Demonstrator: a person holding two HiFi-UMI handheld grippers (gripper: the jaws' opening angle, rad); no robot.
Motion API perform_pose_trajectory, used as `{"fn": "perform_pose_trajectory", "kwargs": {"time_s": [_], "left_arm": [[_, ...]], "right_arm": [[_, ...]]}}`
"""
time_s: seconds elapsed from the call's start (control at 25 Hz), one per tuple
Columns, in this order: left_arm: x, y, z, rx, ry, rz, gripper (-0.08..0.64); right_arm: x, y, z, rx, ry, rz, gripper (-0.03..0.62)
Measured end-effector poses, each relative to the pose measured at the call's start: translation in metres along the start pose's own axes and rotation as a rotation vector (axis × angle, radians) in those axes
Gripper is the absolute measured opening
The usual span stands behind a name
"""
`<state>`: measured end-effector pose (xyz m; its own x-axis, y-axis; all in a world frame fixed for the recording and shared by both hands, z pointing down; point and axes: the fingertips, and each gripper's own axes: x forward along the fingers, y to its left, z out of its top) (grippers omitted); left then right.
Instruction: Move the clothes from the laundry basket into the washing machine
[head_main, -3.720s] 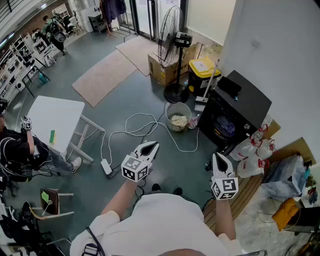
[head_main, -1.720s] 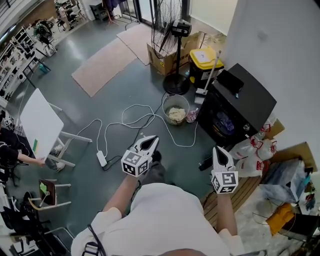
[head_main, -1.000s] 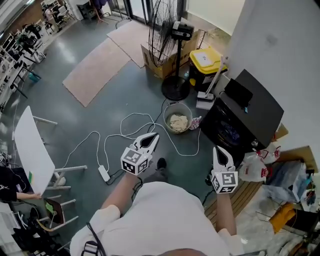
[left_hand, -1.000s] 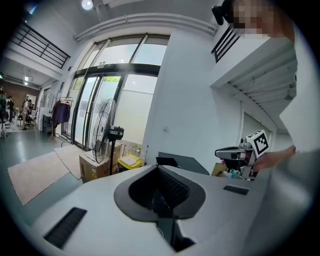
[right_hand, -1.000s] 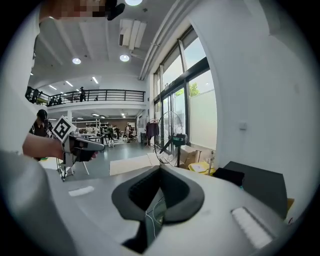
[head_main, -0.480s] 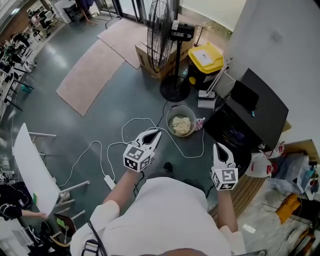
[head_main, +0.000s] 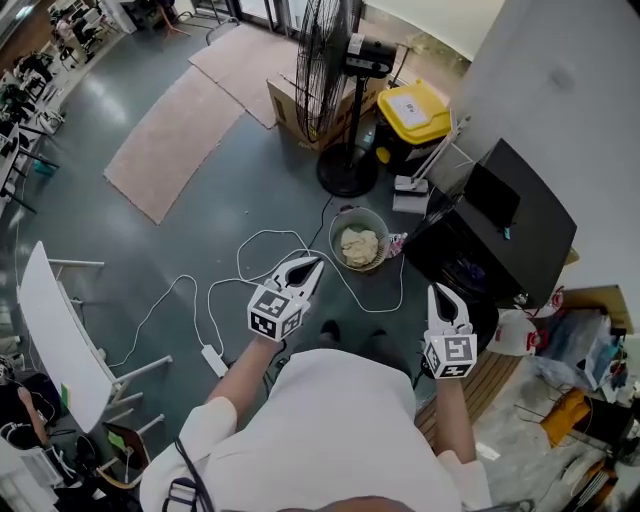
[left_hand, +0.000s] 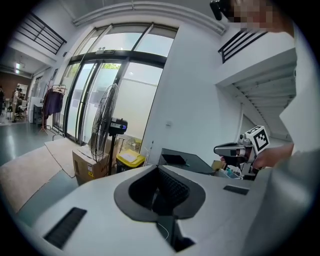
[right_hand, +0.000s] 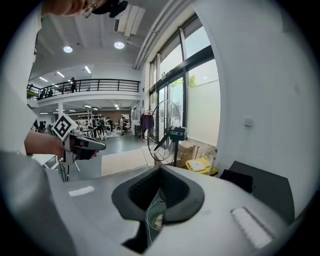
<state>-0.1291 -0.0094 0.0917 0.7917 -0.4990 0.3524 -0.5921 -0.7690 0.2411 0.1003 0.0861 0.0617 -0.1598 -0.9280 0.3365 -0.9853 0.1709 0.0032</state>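
Both grippers are closed with nothing in them. The left gripper (head_main: 309, 263) and right gripper (head_main: 438, 291) are held out level in front of the person, well apart, above a grey floor. Ahead, between them, a round laundry basket (head_main: 337, 226) stands on the floor with pale clothes (head_main: 358, 243) inside. Just right of it is the black washing machine (head_main: 520, 215), its front open. A white cable (head_main: 243, 268) loops nearby. Beyond stand a pedestal fan (head_main: 328, 60) and a yellow-lidded bin (head_main: 412, 108).
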Motion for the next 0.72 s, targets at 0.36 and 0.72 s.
{"fn": "perform_pose_trajectory", "kwargs": {"time_s": [0.36,0.72], "left_arm": [[0.018,-0.013,-0.009,-0.035,0.006,0.08,0.006],[0.044,-0.033,-0.019,-0.089,-0.01,0.18,0.006]], "right_arm": [[0.023,-0.024,-0.007,-0.02,0.024,0.113,0.011],[0.04,-0.052,-0.031,-0.046,0.085,0.239,0.011]]}}
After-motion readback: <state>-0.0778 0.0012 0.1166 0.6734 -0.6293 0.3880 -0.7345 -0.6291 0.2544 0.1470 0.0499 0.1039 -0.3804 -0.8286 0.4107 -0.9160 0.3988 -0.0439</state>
